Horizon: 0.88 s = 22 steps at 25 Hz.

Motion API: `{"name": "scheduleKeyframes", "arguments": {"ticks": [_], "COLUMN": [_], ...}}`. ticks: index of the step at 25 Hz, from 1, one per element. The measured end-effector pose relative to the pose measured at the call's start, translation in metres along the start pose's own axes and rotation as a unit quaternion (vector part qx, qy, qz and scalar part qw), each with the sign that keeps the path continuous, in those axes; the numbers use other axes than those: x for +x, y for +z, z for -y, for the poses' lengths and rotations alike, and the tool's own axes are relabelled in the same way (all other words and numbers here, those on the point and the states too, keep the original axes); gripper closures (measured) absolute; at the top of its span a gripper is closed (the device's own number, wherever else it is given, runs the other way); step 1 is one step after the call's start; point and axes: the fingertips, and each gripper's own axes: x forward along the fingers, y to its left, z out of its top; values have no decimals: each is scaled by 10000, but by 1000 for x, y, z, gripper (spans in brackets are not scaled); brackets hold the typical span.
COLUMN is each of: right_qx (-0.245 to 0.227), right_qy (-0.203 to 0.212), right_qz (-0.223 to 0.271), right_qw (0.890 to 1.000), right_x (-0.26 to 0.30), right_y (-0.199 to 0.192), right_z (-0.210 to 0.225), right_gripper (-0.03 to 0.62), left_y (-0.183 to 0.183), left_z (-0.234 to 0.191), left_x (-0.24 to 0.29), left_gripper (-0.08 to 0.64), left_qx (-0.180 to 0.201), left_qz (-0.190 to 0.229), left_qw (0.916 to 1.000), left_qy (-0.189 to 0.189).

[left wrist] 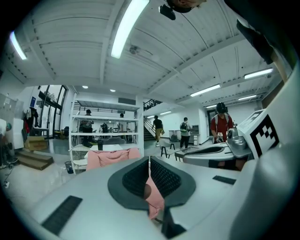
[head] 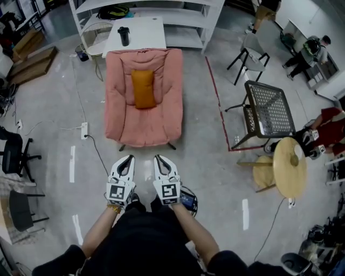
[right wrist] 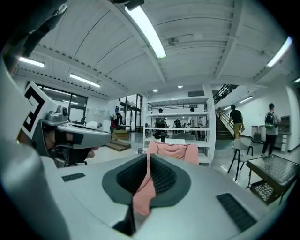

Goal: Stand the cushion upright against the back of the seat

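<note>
Against armchair [head: 143, 126] back: upright cushion [head: 143, 89] | seemingly done | left hand-held gripper [head: 125, 159], right hand-held gripper [head: 161, 159] closed, empty, well short

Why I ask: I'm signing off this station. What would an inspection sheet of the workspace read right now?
Surface: grey concrete floor with white tape marks and a red line.
Job's things: orange cushion appears to stand upright against the back of the pink armchair.
Clutter: black cup on the white table behind the armchair.
Grippers: left gripper and right gripper shut, empty, side by side, short of the armchair.
Cables: black cable runs from a white power strip.
Surroundings: white shelving, round wooden table, black office chair, people at right.
</note>
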Motion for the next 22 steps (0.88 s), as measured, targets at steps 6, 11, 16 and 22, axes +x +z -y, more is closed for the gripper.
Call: {"name": "scheduleKeyframes", "arguments": {"ticks": [6, 11, 16, 22], "right_qx": [-180, -279, -315, -344], "right_qy": [-56, -99, 62, 78], "right_qz": [-96, -174, -237, -220], "right_qw": [9998, 9994, 9992, 9991], "right_x": [7, 14, 15, 17], "right_y": [3, 2, -5, -5], "right_z": [-12, -18, -33, -35], "right_gripper": [563, 572, 577, 577], "left_y": [3, 0, -13, -18], "left_z": [-18, -23, -24, -28], "left_x": [-4, -5, -10, -12], "left_gripper": [538, 538, 538, 538], "left_qx": [-77, -103, -129, -163], "left_qz": [139, 216, 131, 65], "left_qw": [9999, 9997, 9998, 9998], "left_qy": [-43, -86, -79, -42]}}
